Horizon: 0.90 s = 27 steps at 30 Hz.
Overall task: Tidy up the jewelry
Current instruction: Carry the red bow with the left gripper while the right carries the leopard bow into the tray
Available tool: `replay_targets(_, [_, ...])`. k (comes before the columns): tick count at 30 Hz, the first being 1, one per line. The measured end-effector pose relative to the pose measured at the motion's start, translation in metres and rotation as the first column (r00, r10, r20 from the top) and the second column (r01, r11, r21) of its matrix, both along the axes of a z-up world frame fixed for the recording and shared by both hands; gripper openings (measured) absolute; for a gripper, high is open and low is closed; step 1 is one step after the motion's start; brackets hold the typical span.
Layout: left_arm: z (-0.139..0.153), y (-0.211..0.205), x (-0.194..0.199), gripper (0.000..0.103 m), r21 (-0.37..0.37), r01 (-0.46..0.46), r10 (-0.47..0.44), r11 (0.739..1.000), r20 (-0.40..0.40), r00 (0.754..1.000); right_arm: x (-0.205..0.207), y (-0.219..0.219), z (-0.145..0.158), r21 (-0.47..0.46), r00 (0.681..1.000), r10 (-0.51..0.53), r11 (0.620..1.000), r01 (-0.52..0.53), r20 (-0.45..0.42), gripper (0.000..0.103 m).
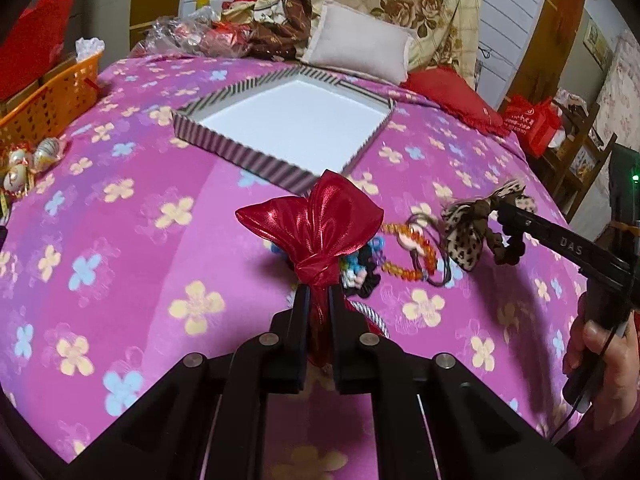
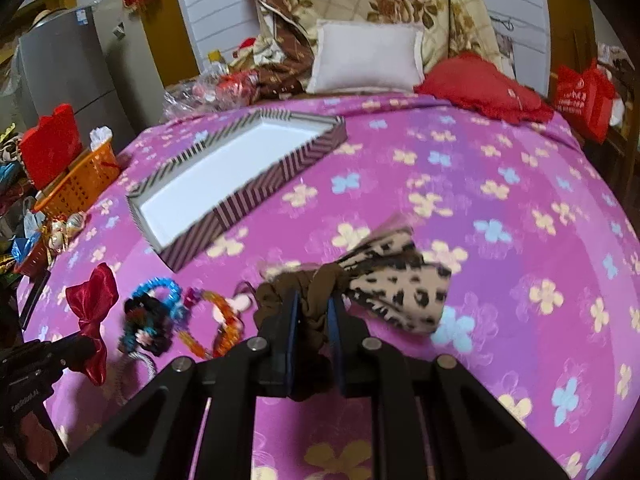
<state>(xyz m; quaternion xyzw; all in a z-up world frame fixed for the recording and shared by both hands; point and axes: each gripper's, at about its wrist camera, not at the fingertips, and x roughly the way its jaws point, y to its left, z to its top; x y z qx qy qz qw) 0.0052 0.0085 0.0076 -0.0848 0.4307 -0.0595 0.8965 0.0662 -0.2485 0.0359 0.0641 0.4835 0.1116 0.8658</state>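
My left tool (image 1: 318,300) clenched the shiny red satin bow (image 1: 316,224), my right tool (image 2: 312,312) the leopard-print scrunchie (image 2: 384,288); ahead, the striped white-lined tray (image 1: 240,152) sat empty, bracelets (image 2: 192,320) left.

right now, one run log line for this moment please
left gripper: shut on shiny red satin bow | right gripper: shut on brown leopard-print scrunchie | striped white-lined tray: empty

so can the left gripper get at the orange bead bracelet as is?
Probably not: the left gripper is shut on the shiny red satin bow, so the orange bead bracelet needs free jaws first.
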Motion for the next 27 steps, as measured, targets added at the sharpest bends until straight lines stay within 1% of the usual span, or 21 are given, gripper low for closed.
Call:
replay_targets(4, [0.01,0.004,0.005,0.0,0.018,0.0,-0.001,1.0,0.019,1.0,0.004,0.006,0.016,-0.002,0.999,0.017,1.0,-0.017,0.037,0.014])
replay_targets(10, [0.024,0.011,0.016,0.0,0.029,-0.005,0.004,1.0,0.049,0.999,0.015,0.017,0.028,0.0,0.997,0.038,0.999,-0.038,0.061,0.014])
replay_targets(14, [0.031,0.017,0.027,0.0,0.034,-0.01,0.008,0.999,0.057,0.998,0.023,0.024,0.033,0.01,0.996,0.049,0.999,-0.049,0.069,0.014])
replay_targets(17, [0.036,0.019,0.035,0.0,0.059,-0.021,0.016,0.998,0.071,0.997,0.032,0.03,0.035,0.012,0.995,0.062,0.998,-0.063,0.074,0.014])
replay_targets(21, [0.04,0.021,0.046,0.0,0.072,-0.031,0.025,0.997,0.081,0.996,0.043,0.041,0.037,0.018,0.994,0.08,0.996,-0.082,0.079,0.014])
replay_targets(27, [0.046,0.027,0.075,0.0,0.094,-0.05,0.041,0.994,0.093,0.995,0.068,0.057,0.038,0.037,0.991,0.106,0.993,-0.11,0.085,0.014])
